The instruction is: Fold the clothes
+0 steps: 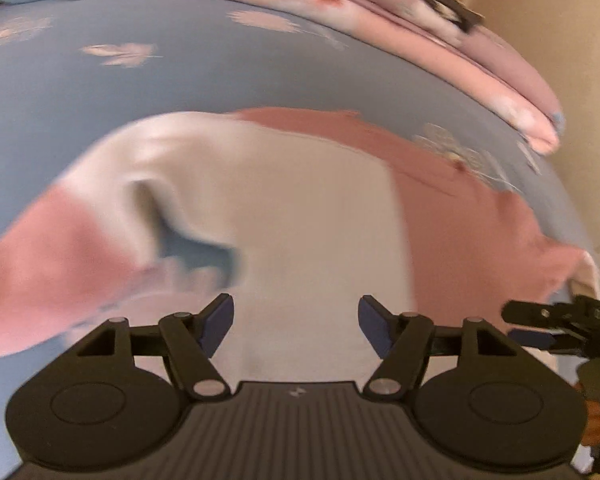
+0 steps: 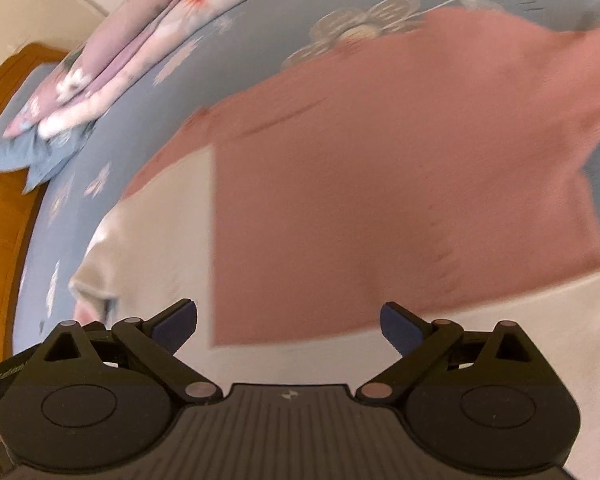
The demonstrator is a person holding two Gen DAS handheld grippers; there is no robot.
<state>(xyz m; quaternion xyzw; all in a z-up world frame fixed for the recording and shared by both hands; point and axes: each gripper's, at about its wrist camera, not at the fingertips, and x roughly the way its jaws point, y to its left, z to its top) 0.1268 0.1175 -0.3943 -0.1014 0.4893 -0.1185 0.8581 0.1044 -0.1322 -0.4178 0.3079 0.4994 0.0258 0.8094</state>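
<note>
**Mia:** Left gripper [image 1: 296, 320] first; its two blue pads [image 1: 216, 322] stand wide apart, and nothing is pinched between them; it hangs over the near, cream part of the sweater [image 1: 300, 208].

**Ben:** Right gripper [image 2: 288, 326] is the same; its blue pads [image 2: 176, 326] are spread too, with no cloth squeezed in them; under it I see cream cloth near and pink cloth farther away.

**Mia:** So where is the sweater?

**Ben:** It lies flat on the blue bed sheet [image 1: 180, 80]; the middle is cream and the right side is pink; a sleeve goes off to the left, cream first and then pink at the end; a bit of blue sheet peeks out in the crook of that sleeve.

**Mia:** From the left gripper's camera I can see the other gripper at the far right edge, by the pink side; some fingers [image 1: 598, 420] hold its handle.

**Ben:** Far away, a pink flowery quilt [image 1: 420, 28] sits folded on the sheet; a blue pillow [image 2: 16, 152] is beside it, touching; a wooden bed frame [image 2: 0, 220] runs along the left; everything looks blurry.
</note>
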